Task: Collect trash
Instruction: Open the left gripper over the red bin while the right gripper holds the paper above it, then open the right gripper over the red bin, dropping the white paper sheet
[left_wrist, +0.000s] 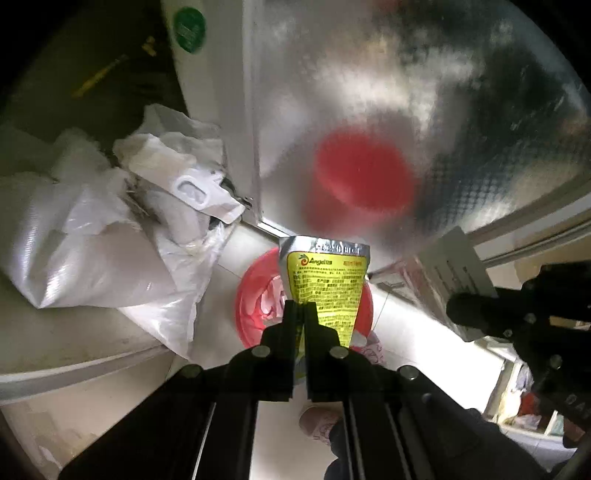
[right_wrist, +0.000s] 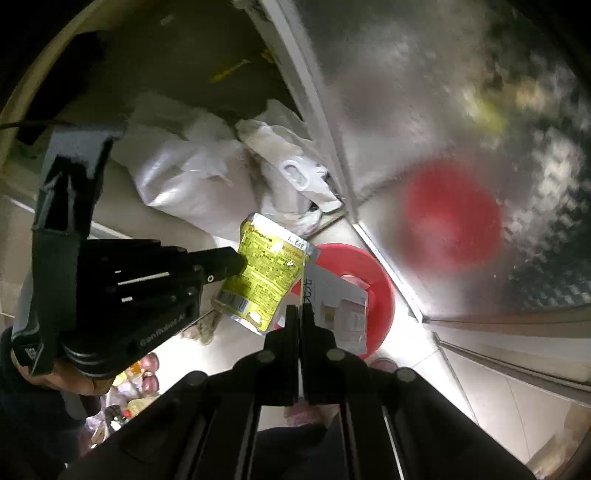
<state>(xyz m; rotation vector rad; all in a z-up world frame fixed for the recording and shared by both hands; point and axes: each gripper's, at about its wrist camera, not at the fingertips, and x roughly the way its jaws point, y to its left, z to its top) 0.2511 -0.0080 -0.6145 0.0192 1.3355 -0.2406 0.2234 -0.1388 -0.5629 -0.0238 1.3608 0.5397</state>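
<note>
Left wrist view: our left claw (left_wrist: 300, 314) is clamped narrow on the lower edge of a yellow packet (left_wrist: 325, 284), which stands up past the fingertips, directly over the red bin (left_wrist: 251, 295) on the floor. In the right wrist view our right claw (right_wrist: 300, 314) is likewise pinched tight on a white box (right_wrist: 340, 299), and that box hangs over the same bin's opening, just beside the packet. Both pieces of trash are therefore in our grip above the bin, not yet inside it. Beyond the bin, white plastic bags (left_wrist: 110, 236) are heaped against the frosted glass door (left_wrist: 369, 92), which reflects the bin as a red blur. We judge the main risk to be crowding: two claws close together over one small opening could knock each other, or a light packet released from an angled grip could flutter past the rim onto the floor or among the bags. Tipping the light bin is another hazard.
</note>
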